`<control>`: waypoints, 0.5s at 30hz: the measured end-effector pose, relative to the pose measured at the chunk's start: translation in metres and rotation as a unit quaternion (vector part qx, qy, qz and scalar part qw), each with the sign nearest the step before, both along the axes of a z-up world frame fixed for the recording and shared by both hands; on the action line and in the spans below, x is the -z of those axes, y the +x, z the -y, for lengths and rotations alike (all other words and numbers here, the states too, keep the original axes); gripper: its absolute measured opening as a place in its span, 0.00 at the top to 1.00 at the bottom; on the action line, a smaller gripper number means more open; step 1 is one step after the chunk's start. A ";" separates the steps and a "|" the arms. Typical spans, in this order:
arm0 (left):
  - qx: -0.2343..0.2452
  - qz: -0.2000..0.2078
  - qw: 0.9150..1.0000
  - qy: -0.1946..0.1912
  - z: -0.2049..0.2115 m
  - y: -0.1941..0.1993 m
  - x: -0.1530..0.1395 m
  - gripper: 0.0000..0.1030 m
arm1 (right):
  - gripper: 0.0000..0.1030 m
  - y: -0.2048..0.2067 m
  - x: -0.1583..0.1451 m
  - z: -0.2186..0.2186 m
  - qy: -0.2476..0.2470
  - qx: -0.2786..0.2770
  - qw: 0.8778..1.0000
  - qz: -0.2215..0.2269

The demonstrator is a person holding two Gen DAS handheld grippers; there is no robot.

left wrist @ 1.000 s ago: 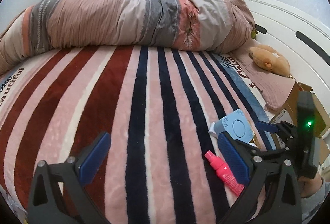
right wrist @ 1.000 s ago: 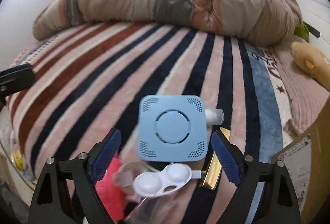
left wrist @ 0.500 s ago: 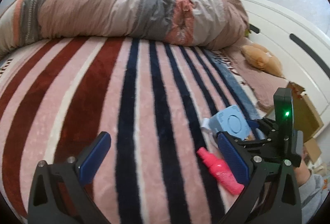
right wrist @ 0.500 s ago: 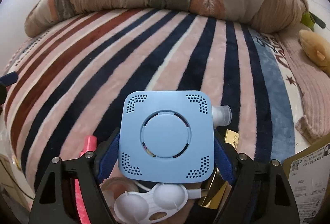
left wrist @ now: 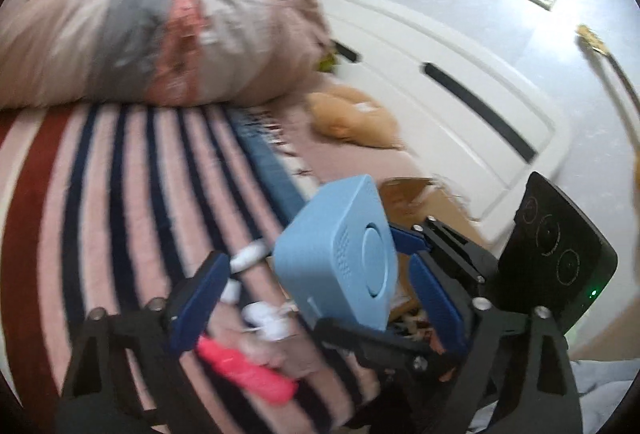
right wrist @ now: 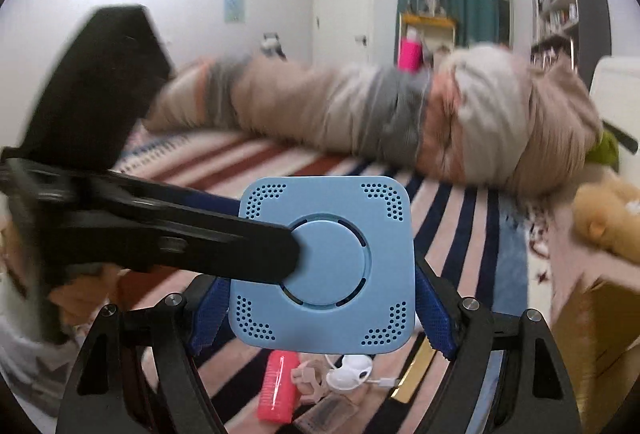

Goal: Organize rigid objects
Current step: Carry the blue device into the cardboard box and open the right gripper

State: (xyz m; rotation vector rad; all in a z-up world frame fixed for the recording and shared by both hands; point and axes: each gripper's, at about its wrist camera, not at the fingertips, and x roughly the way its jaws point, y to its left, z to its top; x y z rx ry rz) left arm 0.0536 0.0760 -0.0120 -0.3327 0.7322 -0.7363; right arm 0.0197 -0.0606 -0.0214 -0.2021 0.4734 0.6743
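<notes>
Blue square box sits clamped between the right gripper fingers, lifted above the striped bed. Left gripper fingers are closing around it, one crossing its face, pads not visibly pressing.
</notes>
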 end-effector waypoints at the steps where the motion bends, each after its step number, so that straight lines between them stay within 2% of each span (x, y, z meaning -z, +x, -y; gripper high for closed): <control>1: 0.012 0.006 1.000 -0.006 0.008 -0.001 -0.008 0.28 | 0.23 -0.004 -0.006 0.006 0.006 -0.001 1.000 0.007; 2: 0.020 0.009 1.000 -0.009 0.013 -0.001 -0.013 0.41 | 0.23 -0.008 -0.012 0.013 0.014 0.000 1.000 0.014; 4: 0.042 0.017 0.999 -0.016 0.030 -0.002 -0.028 0.60 | 0.23 -0.015 -0.022 0.029 0.022 0.012 0.999 0.023; 5: 0.053 0.023 0.998 -0.016 0.042 -0.002 -0.036 0.63 | 0.23 -0.018 -0.025 0.038 0.025 0.021 0.999 0.028; 10: 0.087 0.066 0.993 0.039 0.111 -0.006 -0.059 0.68 | 0.23 -0.026 -0.038 0.099 0.060 0.063 0.996 0.025; 15: 0.130 0.071 0.986 0.082 0.189 -0.001 -0.060 0.69 | 0.23 -0.023 -0.036 0.171 0.078 0.121 0.990 0.000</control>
